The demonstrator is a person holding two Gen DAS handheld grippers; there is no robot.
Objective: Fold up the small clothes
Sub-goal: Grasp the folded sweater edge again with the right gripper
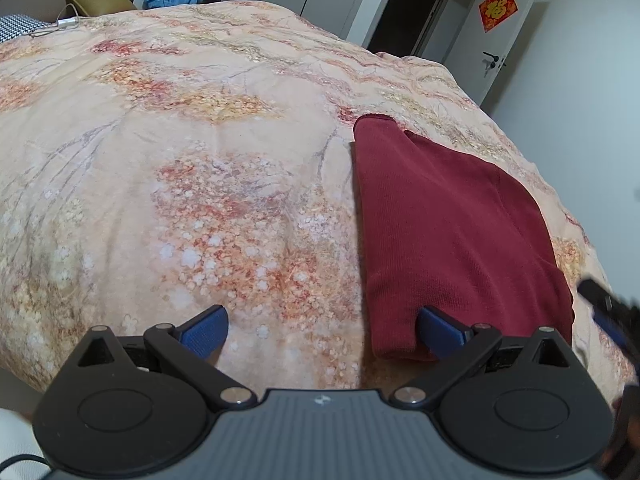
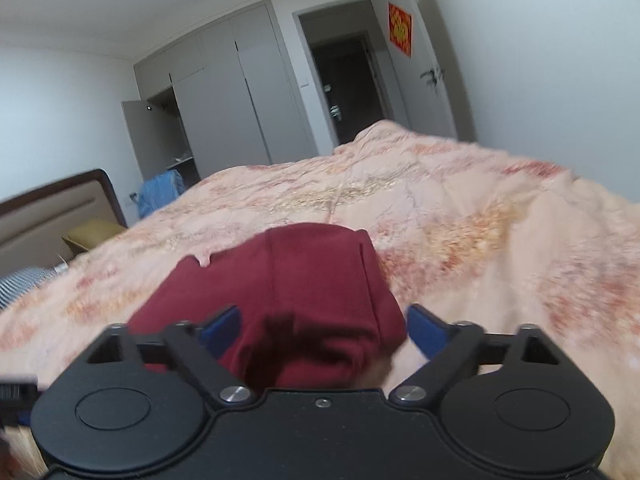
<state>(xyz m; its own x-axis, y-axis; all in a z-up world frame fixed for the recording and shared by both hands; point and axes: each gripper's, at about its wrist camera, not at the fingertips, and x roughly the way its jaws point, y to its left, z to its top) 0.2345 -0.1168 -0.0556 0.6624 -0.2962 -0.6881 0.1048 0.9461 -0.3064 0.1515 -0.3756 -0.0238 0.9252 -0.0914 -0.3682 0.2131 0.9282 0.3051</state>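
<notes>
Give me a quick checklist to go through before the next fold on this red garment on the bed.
1. Left gripper open, gripping nothing: ok.
2. Right gripper open, astride the red garment's near end: ok.
3. Garment already folded into a narrow panel on the floral quilt: ok.
4. Near edge lying flat: not ok; right wrist view shows it bunched.
5. Layers underneath aligned: cannot tell, hidden.
6. Quilt beside the garment free for folding: ok.

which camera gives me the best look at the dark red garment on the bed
The left wrist view. There the dark red garment lies sharp and almost whole on the floral quilt, folded edges visible. The right wrist view is motion-blurred, and its own gripper hides the near edge.
</notes>
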